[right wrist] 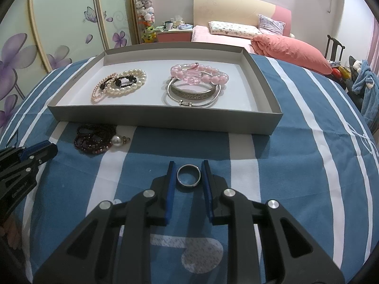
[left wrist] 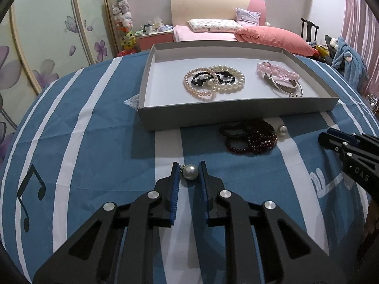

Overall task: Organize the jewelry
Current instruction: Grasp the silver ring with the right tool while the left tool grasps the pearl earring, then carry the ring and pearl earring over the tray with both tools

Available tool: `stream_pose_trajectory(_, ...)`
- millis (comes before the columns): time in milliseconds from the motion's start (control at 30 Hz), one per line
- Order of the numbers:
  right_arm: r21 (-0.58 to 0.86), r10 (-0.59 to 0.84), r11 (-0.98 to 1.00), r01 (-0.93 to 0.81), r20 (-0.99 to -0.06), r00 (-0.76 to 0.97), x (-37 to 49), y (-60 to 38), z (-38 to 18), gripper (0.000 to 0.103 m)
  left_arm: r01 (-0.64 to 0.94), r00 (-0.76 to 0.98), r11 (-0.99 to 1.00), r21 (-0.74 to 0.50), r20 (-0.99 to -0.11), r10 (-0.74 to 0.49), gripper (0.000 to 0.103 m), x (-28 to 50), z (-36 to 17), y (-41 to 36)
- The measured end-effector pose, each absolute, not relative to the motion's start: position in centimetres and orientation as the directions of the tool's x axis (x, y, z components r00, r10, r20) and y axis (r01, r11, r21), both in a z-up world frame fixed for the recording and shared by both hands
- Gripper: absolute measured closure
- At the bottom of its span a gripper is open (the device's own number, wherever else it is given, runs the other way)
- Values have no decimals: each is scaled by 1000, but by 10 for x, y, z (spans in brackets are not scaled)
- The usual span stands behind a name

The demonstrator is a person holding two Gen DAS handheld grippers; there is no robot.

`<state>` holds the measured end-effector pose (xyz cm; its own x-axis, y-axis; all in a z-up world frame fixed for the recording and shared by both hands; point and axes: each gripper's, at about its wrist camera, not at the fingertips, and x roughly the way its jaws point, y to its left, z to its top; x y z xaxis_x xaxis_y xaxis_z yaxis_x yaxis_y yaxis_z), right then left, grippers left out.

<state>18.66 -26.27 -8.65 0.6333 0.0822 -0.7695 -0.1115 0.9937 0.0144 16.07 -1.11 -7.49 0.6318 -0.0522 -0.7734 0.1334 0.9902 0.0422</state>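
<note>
Left tongs (left wrist: 189, 172) pinching pearl earring (left wrist: 191, 171), right tongs (right wrist: 189, 171) clamping ring (right wrist: 189, 175), contact unclear.

pearl earring (left wrist: 190, 171) on cloth | metal ring (right wrist: 189, 175) flat on cloth

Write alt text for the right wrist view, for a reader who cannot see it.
The right gripper is closed on a silver ring above a blue-and-white striped cloth. Beyond it, a shallow grey tray holds pearl bracelets, pink bead bracelets and silver bangles. Dark red beads and a pearl pendant lie before the tray; the left gripper enters at left.
</note>
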Motion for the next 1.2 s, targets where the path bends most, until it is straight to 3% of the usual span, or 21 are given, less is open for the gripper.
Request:
stream_pose_trajectory(900,39,90,995,-95,-770,632,181,-266,-86,81,118,630,993,7,-773,-70,86,160,-75,-8)
stream_pose_trajectory(1200,81,132,991,-105,-697,705,164,-264,-61,81,115,693,993,-19,-714,-94,86,145,-56,-9)
